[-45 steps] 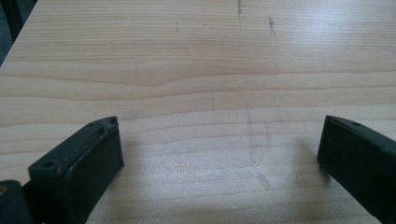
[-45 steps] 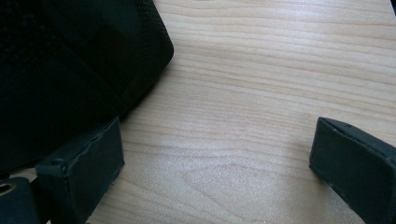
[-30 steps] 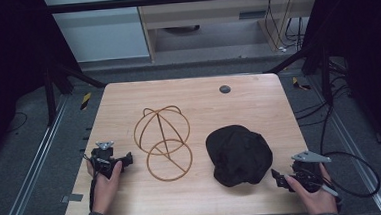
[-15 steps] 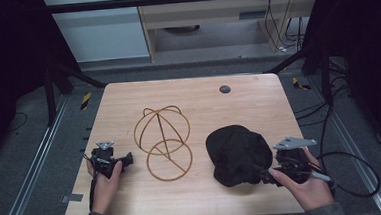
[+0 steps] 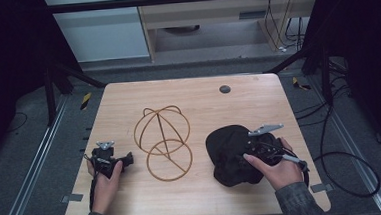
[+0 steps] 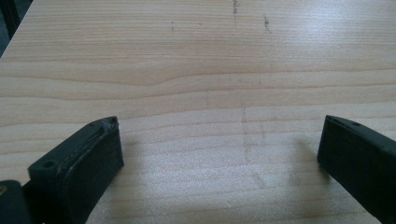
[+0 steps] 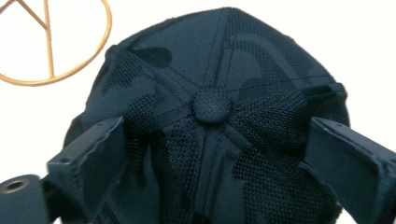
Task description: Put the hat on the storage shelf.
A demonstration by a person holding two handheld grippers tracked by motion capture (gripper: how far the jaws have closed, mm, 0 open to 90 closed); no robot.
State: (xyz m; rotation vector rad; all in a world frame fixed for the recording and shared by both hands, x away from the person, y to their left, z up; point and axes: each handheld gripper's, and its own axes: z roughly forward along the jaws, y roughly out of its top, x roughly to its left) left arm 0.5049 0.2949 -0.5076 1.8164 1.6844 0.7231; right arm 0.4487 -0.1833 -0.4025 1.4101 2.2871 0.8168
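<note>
The right gripper [image 5: 249, 154] has been brought from the table's near-right edge over the black fabric cap [image 5: 230, 152], jaws wide astride its crown button [image 7: 212, 104]; a grasp appears imminent. The left gripper [image 5: 124, 159], jaws wide, is rested beside the brass wire hat stand [image 5: 163, 141].

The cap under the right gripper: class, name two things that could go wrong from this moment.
1. The right gripper stands open astride the crown of the cap, near its top button. Closing there may pinch only loose fabric, so the cap could sag or slip.
2. The wire stand sits just left of the cap; dragging the cap that way might knock it over.
</note>
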